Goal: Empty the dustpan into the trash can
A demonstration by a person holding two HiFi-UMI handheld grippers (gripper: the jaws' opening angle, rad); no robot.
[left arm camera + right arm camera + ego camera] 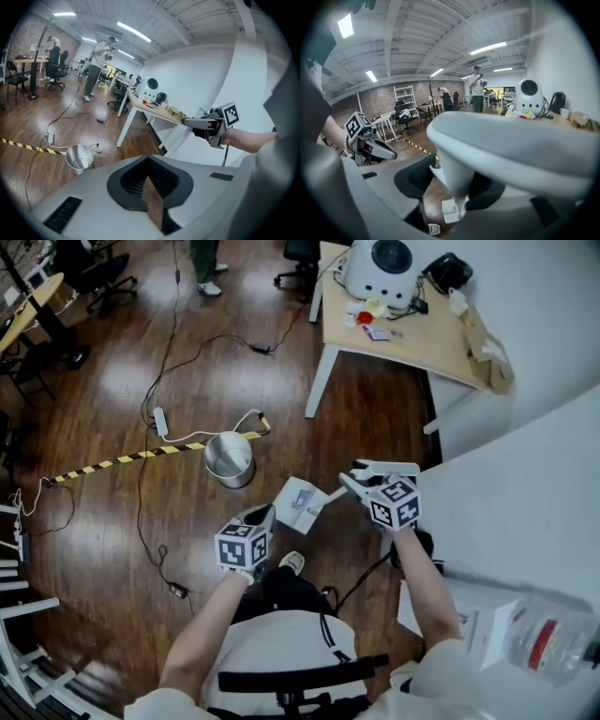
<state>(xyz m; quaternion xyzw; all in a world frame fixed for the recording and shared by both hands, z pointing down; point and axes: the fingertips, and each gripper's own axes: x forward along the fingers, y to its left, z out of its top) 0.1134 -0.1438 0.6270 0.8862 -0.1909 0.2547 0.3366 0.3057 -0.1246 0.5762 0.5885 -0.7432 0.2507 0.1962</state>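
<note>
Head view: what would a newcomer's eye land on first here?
In the middle, two handheld grippers stand out. The right gripper is clamped on the handle of a pale dustpan, and the left gripper holds a thin brown strip. Just beyond them a shiny metal trash can stands on the dark wood floor, by a line of yellow-and-black tape.

Trash can left of dustpan

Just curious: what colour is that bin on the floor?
The bin is shiny silver; head view shows it best.
</note>
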